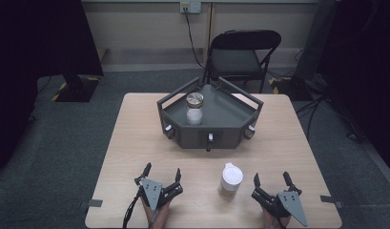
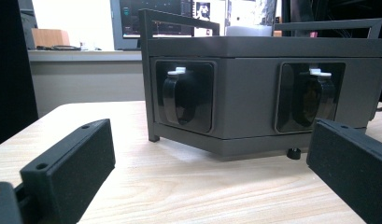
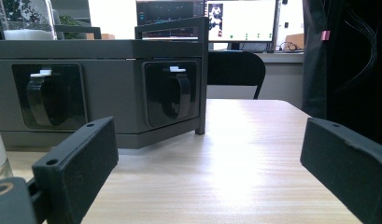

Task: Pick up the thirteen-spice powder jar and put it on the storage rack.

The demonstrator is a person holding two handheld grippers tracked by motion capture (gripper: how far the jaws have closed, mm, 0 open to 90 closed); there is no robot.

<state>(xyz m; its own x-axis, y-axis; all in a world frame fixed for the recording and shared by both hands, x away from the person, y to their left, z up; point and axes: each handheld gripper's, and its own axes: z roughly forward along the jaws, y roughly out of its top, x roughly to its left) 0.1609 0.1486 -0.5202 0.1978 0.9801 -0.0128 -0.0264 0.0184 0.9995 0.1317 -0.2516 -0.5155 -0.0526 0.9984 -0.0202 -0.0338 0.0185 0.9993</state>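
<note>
High view first: a pale wooden worktop (image 1: 135, 143) stands in a dim room, and near its far middle sits a dark grey, many-sided metal tray (image 1: 230, 112) with raised rails and small recessed latches along its front faces. Inside that tray, toward its left, stands a clear glass jar with a gold-coloured lid (image 1: 194, 108) and white contents.

At the near edge, the left hand-held gripper (image 1: 162, 172) rests low over the wood, its two black jaws spread wide with nothing between them. The right hand-held gripper (image 1: 271, 180) sits at the near right, jaws likewise parted wide and holding nothing. Between the two, nearer the right one, a small white-lidded cup-like container (image 1: 230, 180) stands upright on the worktop, apart from both grippers and well clear of the tray.

Left gripper view looks along the open jaws toward the tray's front faces, where two black latches with white tops (image 2: 179, 95) sit in square recesses; bare wood lies between the jaws. Right gripper view shows the same tray's right corner beyond its own spread jaws, and a sliver of the container at the left edge, just beside the left jaw.

Beyond the worktop's far side stands a black folding chair (image 1: 242, 55).
</note>
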